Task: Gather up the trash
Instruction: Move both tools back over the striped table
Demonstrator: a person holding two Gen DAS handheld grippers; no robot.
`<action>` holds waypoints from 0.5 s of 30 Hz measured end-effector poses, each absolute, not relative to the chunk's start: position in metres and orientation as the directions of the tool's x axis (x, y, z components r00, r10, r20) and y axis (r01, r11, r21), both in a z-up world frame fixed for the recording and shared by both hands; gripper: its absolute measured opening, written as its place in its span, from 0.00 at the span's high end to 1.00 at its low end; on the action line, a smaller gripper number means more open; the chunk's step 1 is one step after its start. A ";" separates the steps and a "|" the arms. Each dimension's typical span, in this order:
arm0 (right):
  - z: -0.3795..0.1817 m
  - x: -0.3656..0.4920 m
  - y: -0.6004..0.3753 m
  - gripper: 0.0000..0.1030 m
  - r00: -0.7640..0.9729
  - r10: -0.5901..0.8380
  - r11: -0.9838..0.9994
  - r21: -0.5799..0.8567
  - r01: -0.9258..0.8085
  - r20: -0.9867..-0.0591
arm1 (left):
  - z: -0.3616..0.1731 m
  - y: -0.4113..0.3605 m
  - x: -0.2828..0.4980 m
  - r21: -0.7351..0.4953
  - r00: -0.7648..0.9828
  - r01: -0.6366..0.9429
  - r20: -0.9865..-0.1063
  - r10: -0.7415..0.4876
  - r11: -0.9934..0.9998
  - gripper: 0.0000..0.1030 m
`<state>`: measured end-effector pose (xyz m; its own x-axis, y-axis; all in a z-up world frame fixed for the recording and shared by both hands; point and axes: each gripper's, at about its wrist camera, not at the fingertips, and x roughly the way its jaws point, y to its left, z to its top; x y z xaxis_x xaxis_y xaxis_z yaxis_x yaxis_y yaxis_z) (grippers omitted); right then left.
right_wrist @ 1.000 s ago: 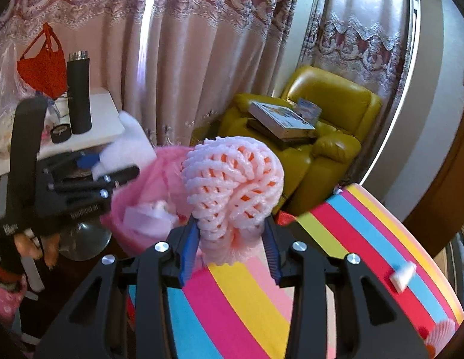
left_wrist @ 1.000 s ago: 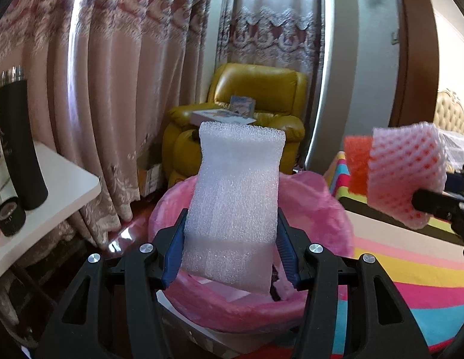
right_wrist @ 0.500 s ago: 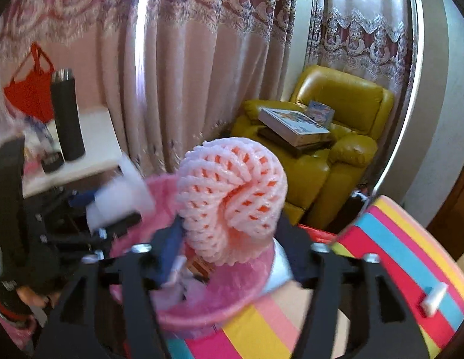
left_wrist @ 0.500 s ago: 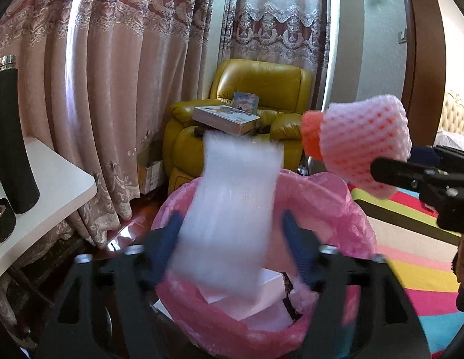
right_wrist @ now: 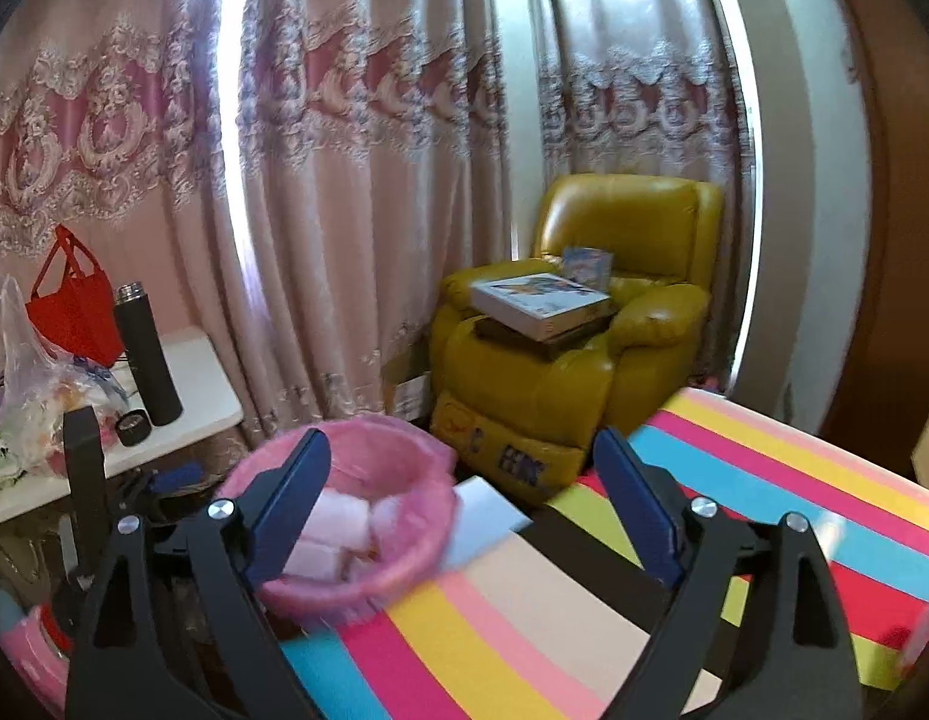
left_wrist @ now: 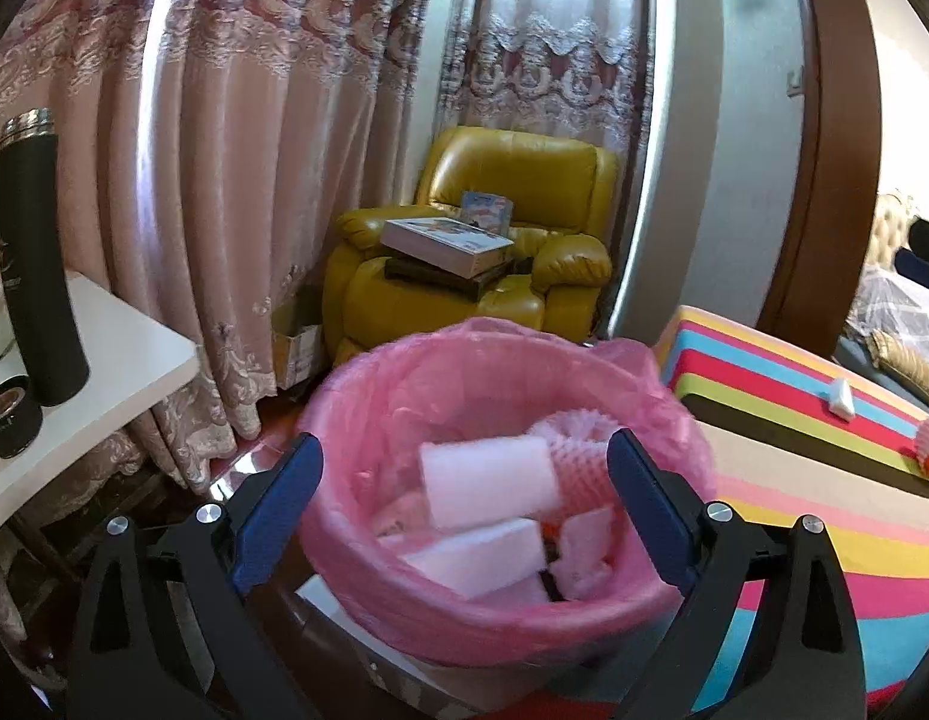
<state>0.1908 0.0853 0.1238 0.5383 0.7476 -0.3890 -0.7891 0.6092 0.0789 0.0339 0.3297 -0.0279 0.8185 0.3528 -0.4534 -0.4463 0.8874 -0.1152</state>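
Left gripper (left_wrist: 464,480) spread wide and empty over pink-lined trash bin (left_wrist: 368,546); right gripper (right_wrist: 461,492) likewise released. White foam sheet (left_wrist: 488,483) and pink foam net (left_wrist: 584,474) lying inside bin. More scraps (left_wrist: 842,399) left on striped tabletop (left_wrist: 794,498); light foam likely to slip from loose pinch.

Backlit pink curtains (right_wrist: 356,180), yellow armchair (right_wrist: 584,348), white side table (left_wrist: 74,408).

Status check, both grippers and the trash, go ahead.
Left gripper open, right gripper open, both empty. Foam sheet in pink bin. Scraps on striped table.
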 end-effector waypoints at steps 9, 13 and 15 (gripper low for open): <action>0.092 0.199 -0.050 0.16 0.703 0.556 0.781 -0.012 -0.625 -0.444 | -0.024 0.239 0.078 -0.019 0.861 -0.244 -0.464 0.208 0.970 0.13; 0.065 0.215 -0.110 0.16 0.758 0.424 0.864 -0.029 -0.502 -0.495 | -0.033 0.184 0.113 0.008 0.853 -0.117 -0.511 0.105 0.993 0.13; 0.053 0.220 -0.135 0.16 0.779 0.363 0.894 -0.045 -0.446 -0.512 | -0.037 0.163 0.125 0.015 0.847 -0.073 -0.528 0.070 0.997 0.13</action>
